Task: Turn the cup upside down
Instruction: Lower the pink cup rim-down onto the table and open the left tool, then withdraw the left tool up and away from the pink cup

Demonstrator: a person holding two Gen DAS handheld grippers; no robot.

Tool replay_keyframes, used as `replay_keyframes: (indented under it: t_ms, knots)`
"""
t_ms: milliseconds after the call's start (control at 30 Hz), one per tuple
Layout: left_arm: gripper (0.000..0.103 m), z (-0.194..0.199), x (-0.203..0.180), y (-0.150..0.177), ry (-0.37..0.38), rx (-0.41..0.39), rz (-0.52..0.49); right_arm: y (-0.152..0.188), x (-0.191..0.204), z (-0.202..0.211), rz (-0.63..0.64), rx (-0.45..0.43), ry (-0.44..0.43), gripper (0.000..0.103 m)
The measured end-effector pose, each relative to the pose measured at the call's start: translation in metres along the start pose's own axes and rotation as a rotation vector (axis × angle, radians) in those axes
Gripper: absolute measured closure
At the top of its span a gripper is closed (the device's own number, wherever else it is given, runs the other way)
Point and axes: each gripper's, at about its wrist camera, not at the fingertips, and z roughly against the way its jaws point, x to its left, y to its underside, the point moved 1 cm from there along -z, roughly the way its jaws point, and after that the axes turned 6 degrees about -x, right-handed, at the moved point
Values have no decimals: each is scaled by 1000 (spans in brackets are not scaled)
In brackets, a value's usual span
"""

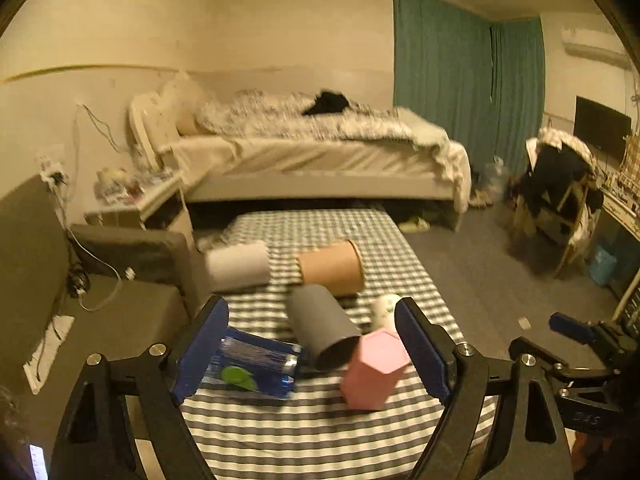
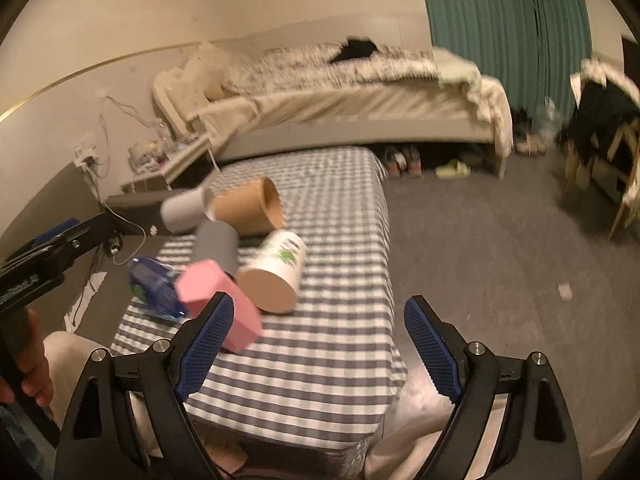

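Note:
Several cups lie on their sides on a checked tablecloth (image 1: 320,432): a pink hexagonal cup (image 1: 374,372) (image 2: 218,300), a dark grey cup (image 1: 322,330) (image 2: 216,246), a brown paper cup (image 1: 332,266) (image 2: 248,210), a light grey cup (image 1: 238,266) (image 2: 182,212), a white printed cup (image 1: 384,308) (image 2: 274,272) and a blue clear cup (image 1: 256,366) (image 2: 154,286). My left gripper (image 1: 312,354) is open above the near cups, holding nothing. My right gripper (image 2: 320,350) is open and empty over the table's near right part.
The table (image 2: 320,360) is narrow; its right edge drops to grey floor. A dark sofa (image 1: 120,280) stands at the left, a bed (image 1: 312,152) behind. A chair with clothes (image 1: 560,192) is at the right. The right gripper (image 1: 580,332) shows in the left wrist view.

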Motion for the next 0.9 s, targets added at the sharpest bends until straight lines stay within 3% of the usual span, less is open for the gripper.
replay_keyframes:
  t_ms: [167,267,400,633,900]
  knots:
    - [10,18,26,17,-22,-43,43,2,32,19,56,-92,9,13]
    - [3,18,36,31,-44,-30,60,9,42,16,51,-96,20,8]
    - [2,12,41,55,-52,-5,76,21,49,8,59,-84,37,0]
    - [0,4,31,76,-53,11,37,36,55,-3,97,-97,70,0]
    - [0,1,37,79,-62,24,88,36,56,-5,115,-120,82,0]
